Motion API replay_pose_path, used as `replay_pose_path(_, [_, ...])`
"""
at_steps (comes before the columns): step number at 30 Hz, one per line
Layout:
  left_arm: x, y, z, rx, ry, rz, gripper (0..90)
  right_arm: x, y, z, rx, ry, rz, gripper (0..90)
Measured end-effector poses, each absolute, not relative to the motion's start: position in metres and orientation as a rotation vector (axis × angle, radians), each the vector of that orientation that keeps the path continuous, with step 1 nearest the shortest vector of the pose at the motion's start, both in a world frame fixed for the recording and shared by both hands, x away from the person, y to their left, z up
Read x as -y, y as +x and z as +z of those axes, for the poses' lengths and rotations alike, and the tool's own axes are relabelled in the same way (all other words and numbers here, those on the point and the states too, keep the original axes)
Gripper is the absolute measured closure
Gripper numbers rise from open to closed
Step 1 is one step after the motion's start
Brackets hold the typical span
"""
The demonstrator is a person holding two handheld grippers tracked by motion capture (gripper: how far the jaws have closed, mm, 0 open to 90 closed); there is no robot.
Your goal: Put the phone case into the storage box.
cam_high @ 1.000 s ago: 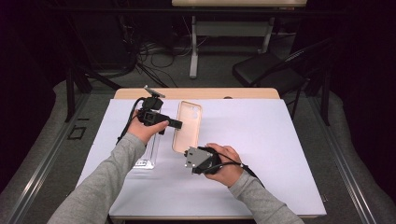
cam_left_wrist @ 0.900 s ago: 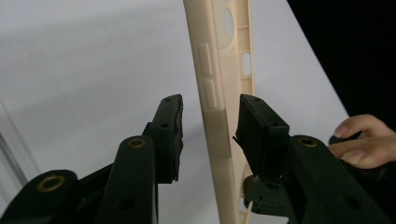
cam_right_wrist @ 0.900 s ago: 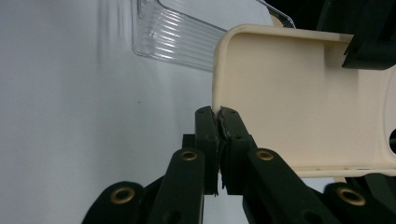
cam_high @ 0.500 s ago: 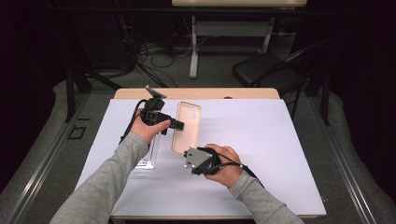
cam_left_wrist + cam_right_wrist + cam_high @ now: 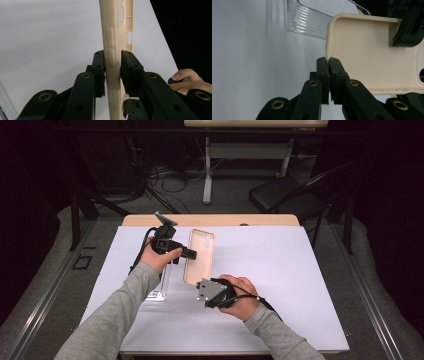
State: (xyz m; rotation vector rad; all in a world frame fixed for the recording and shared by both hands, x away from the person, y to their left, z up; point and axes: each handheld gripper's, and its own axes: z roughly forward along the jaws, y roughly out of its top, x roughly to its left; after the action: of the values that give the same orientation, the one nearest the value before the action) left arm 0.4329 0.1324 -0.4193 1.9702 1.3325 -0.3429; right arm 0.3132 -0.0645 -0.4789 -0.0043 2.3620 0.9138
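From above, the left gripper [image 5: 187, 253] met the left edge of the beige phone case [image 5: 200, 257], the right gripper [image 5: 200, 287] its near end. Left gripper view: jaws, just closing, straddled the case's [image 5: 111, 50] side wall. Right gripper view: jaws clamped the case's [image 5: 364, 55] corner rim.

No readable text, label, brand, number or sign appears in any view: the beige phone case [image 5: 199, 256] is plain, with only moulded button bumps and cut-outs along its side, the clear plastic tray [image 5: 165, 280] at about 8 o'clock from it bears only ridges, and the white table cover [image 5: 300, 270] and the black jaws carry no lettering
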Motion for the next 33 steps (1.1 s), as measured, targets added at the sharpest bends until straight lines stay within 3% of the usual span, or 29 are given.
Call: replay_pose_path(33, [-0.1376,0.4363,-0.4244,-1.393,1.905,-0.428,79.8,0.0634,0.3126,-0.4797,-2.361,-0.014,0.910,87.9])
